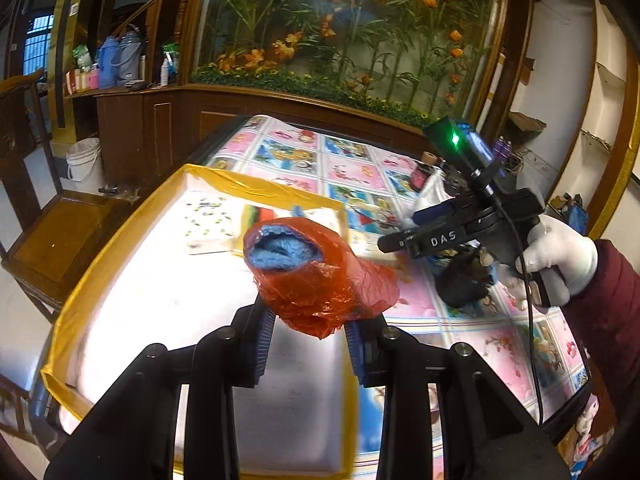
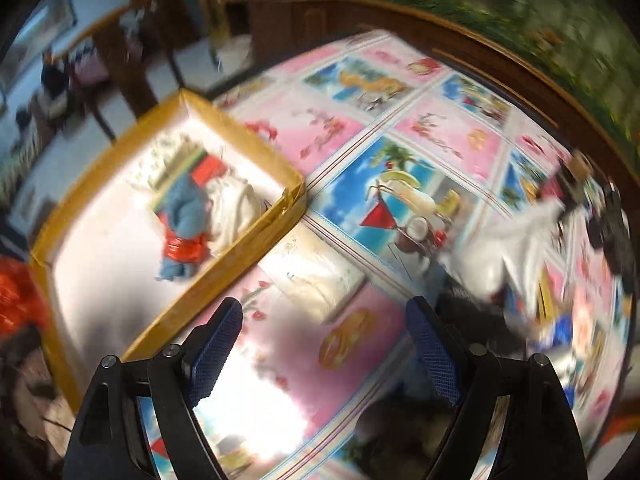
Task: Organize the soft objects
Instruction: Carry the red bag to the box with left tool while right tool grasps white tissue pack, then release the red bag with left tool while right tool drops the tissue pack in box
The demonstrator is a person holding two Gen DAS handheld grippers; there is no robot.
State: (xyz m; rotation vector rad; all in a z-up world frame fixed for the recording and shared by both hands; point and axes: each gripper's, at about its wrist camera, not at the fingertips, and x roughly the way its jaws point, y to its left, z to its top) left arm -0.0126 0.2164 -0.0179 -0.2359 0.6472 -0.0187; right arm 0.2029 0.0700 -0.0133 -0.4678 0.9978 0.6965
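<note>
Left wrist view: the left gripper [image 1: 308,330] holds a red plastic bag [image 1: 320,280] with a blue cloth [image 1: 274,254] showing at its open mouth, above the gold-edged tray [image 1: 64,320] on the bench [image 1: 500,344]. Its jaws are clenched on the bag's lower, crumpled end only, so the bundle stands up and forward of the pads, mouth facing away. The likely trouble is that thin grip: slick film could slide out, or the cloth could tip from the open mouth and land outside the tray. The right gripper [image 2: 324,344], gripped by a white-gloved hand [image 1: 556,264], hangs over the patterned bench cloth, jaws released and empty. A second blue-and-red bundle [image 2: 182,232] lies inside the tray, with more soft items [image 2: 516,240], blurred, well apart on the bench.
</note>
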